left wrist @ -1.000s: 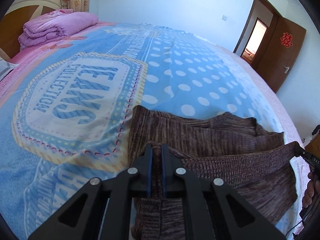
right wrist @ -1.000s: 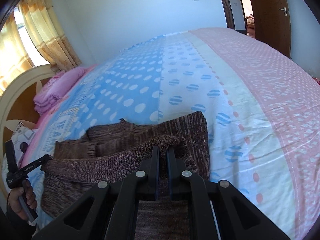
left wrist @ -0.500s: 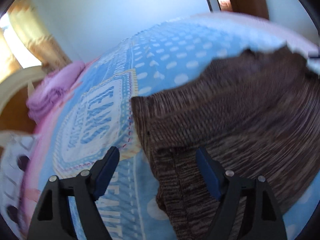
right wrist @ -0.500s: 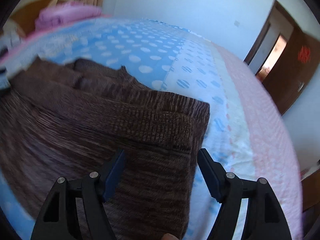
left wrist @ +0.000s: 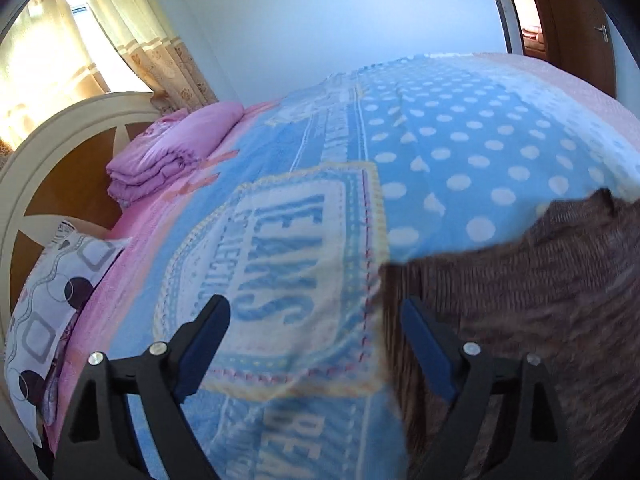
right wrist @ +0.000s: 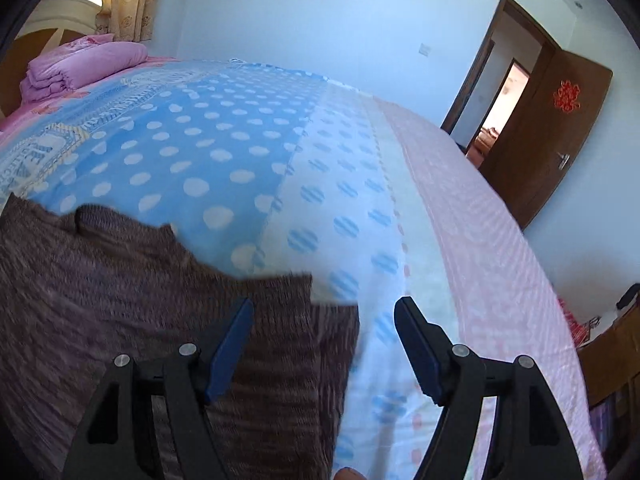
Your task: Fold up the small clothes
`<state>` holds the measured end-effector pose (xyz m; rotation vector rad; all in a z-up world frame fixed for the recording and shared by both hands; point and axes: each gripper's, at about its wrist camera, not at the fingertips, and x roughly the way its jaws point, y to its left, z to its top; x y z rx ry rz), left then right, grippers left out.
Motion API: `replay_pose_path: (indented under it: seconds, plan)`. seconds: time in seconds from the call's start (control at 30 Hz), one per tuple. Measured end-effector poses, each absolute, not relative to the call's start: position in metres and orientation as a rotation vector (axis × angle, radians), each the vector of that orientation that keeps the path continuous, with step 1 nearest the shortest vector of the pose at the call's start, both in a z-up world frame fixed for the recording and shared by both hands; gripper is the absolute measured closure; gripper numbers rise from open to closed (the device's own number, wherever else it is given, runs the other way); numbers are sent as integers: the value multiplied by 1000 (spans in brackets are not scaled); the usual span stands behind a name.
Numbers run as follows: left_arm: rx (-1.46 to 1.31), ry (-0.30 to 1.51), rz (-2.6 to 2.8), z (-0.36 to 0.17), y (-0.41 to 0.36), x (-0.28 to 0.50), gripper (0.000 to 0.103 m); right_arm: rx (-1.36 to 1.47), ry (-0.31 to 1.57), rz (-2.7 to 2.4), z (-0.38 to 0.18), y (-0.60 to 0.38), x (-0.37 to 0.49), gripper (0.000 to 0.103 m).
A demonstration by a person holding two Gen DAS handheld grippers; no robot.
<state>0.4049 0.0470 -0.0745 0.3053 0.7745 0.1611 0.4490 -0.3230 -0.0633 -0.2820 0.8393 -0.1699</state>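
A brown marled knit garment (left wrist: 532, 300), ribbed and loosely woven, lies flat on the bed's cotton cover (left wrist: 460, 152), which is printed in blue with pale dots, a large stitched-look badge with block letters, and a pink band along one side. In the left wrist view the knit fills the lower right, its left edge straight and running away from the camera; in the right wrist view the same garment (right wrist: 120, 300) fills the lower left, its far edge uneven, with a stepped fold near the right-hand corner. Its long axis appears to run across the bed, from one tool toward the other, though blur softens the outline. The left tool (left wrist: 316, 342) has just been opening and stands wide apart over the cover, its right blue pad at the knit's left edge, nothing gripped. The right tool (right wrist: 324, 344) has likewise spread, its left pad over the knit and its right pad over the dotted cover, clamping nothing. A folded lilac quilt (left wrist: 172, 156) rests by the curved cream headboard (left wrist: 60, 128), beside a patterned pillow (left wrist: 52, 304).
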Motion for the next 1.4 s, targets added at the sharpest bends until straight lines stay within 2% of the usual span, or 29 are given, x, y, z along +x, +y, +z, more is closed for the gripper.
replay_pose_path:
  seconds: [0.37, 0.43, 0.5, 0.53, 0.6, 0.73, 0.77, 0.83, 0.87, 0.9, 0.97, 1.0, 1.4]
  plan:
    - [96, 778, -30, -89, 48, 291, 13, 177, 843, -33, -70, -371, 319, 30]
    - [90, 792, -54, -97, 43, 278, 13, 198, 846, -26, -76, -371, 303, 38]
    - [104, 805, -67, -103, 36, 272, 14, 192, 864, -11, -84, -366, 291, 54]
    - [101, 812, -68, -105, 34, 270, 15, 187, 878, -7, -89, -364, 290, 56]
    - [63, 822, -86, -106, 33, 269, 22, 196, 896, -11, -98, -364, 287, 63]
    - [37, 844, -99, -114, 33, 271, 28, 194, 893, -15, -106, -361, 278, 74]
    - [35, 850, -104, -116, 32, 271, 36, 192, 891, -9, -106, -361, 276, 81]
    - [19, 870, -121, -123, 32, 271, 44, 188, 893, -1, -106, -359, 275, 83]
    - [9, 869, -130, -125, 33, 270, 56, 183, 888, -3, -106, -358, 275, 83]
    - [0, 866, -157, -128, 32, 268, 72, 181, 886, 1, -107, -357, 275, 88]
    - [-13, 854, -193, -128, 33, 266, 80, 167, 879, 13, -109, -354, 272, 91]
    - [-15, 855, -195, -127, 33, 265, 92, 159, 869, 10, -110, -353, 271, 93]
    - [-60, 835, -205, -131, 41, 260, 93, 255, 834, 33, -118, -365, 259, 95]
